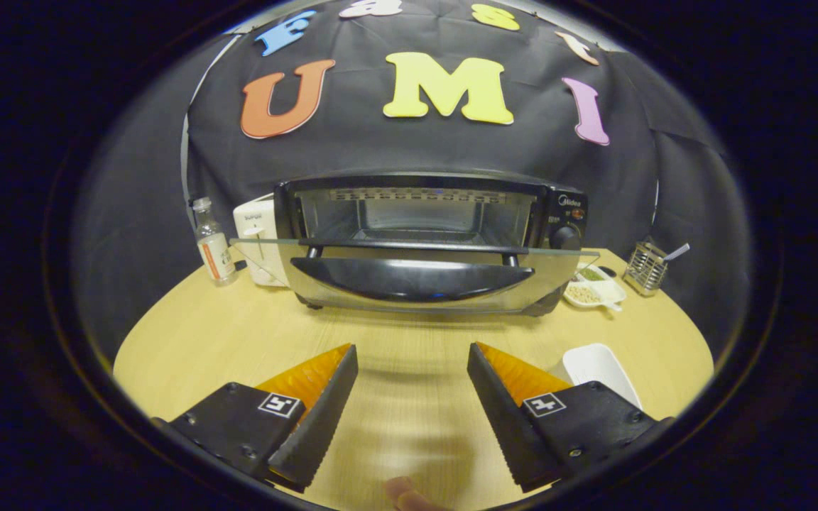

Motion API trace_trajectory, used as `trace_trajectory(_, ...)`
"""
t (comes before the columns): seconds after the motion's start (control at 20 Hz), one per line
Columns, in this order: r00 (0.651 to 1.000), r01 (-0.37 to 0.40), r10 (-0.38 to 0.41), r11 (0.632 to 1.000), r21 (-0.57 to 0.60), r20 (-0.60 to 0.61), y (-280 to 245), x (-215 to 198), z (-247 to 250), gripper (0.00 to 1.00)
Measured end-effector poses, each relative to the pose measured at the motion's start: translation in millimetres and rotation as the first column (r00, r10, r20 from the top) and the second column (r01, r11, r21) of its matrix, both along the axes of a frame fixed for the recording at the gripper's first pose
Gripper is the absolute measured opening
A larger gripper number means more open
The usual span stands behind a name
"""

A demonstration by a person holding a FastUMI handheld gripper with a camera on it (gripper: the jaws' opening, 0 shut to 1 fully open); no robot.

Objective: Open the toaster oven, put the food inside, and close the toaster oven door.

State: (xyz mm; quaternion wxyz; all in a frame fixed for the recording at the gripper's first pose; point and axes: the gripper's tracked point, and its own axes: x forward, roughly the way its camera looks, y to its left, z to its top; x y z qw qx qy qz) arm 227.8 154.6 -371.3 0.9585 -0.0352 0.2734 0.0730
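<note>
Pale wood-grain table (409,341) fills the gripper view, with black cloth hanging as the booth's wall behind it. On the far side of the table stands the toaster oven (427,238), black with a metal front, its glass door (409,273) swung down to lie roughly level, the dark handle facing the gripper. The lit cavity behind it shows a wire rack. Knobs sit on the oven's right panel. To its left stand a small clear bottle (211,245) and a white appliance (256,238); to its right, a divided dish (593,289) of snacks and a wire holder (645,268). The gripper (412,362) hovers well short of the oven, fingers spread wide with bare table between them. A white dish (597,369) lies just beside the right finger.
</note>
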Motion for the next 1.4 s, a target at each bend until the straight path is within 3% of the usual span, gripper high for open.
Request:
trace_trajectory(0.45, 0.995, 0.033, -0.033, 0.999, 0.0, 0.096, -1, 58, 52, 0.99)
trace_trajectory(0.6, 0.987, 0.046, -0.036, 0.997, -0.056, 0.159, -7, 79, 73, 1.0)
trace_trajectory(0.8, 0.99, 0.041, -0.037, 0.999, -0.022, 0.139, -2, 76, 80, 1.0)
trace_trajectory(1.05, 0.991, 0.053, -0.06, 0.997, 0.064, 0.121, -14, 38, 110, 1.0)
trace_trajectory(1.25, 0.979, 0.061, -0.082, 0.992, 0.114, 0.189, -37, -34, 182, 1.0)
trace_trajectory(1.4, 0.948, 0.052, -0.085, 0.992, 0.116, 0.306, -67, -97, 238, 1.0)
